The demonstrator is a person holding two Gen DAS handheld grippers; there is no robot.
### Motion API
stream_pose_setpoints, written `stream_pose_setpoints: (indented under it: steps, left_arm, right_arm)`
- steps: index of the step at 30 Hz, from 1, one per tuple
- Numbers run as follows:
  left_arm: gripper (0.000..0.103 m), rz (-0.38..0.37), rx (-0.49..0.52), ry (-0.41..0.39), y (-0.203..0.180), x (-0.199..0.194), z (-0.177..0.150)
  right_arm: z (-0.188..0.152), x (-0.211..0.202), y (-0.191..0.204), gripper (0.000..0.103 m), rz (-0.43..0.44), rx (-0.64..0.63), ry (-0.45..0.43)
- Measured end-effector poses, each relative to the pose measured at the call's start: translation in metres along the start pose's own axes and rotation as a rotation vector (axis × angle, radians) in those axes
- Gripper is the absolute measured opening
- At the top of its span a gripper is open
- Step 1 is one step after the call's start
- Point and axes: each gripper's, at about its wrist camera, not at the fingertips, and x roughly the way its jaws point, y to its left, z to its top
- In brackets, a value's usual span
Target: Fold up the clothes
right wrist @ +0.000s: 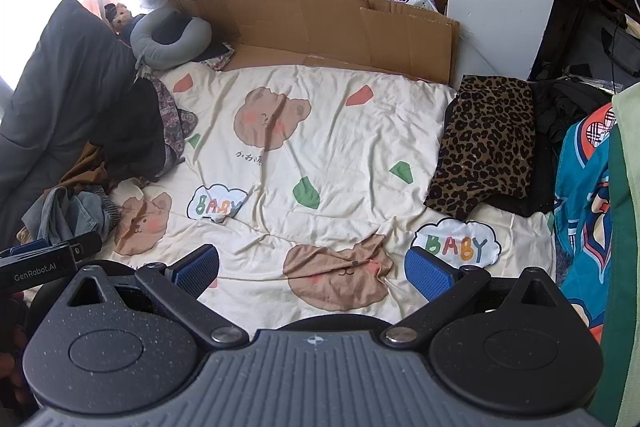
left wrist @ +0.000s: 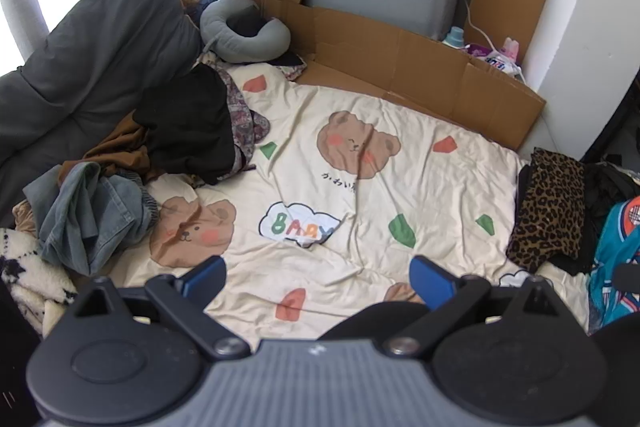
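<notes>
Both grippers, left gripper [left wrist: 318, 277] and right gripper [right wrist: 312, 267], are held wide and empty. Leopard garment [right wrist: 486, 143] is folded at right; unfolded pile [left wrist: 100, 203] is left.

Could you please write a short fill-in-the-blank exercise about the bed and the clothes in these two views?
1. The leopard-print garment lies folded on the ____ side of the bed.
2. Both the left gripper and the right gripper are ____ and hold nothing.
3. The crumpled denim garment lies in the unfolded pile on the ____ side of the bed.
4. The cloud on the bedsheet bears the word ____.

Missing words: right; open; left; BABY
</notes>
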Motion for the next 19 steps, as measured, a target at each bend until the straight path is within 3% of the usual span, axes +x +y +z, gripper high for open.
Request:
stream_pose_setpoints:
  steps: [19]
  left_arm:
    - [0.099, -0.005, -0.016, 0.000, 0.0045, -0.0004, -0.0001]
  right_arm:
    - [-0.0007, 0.0002, -0.0054, 0.102, 0.006, 0.009, 0.001]
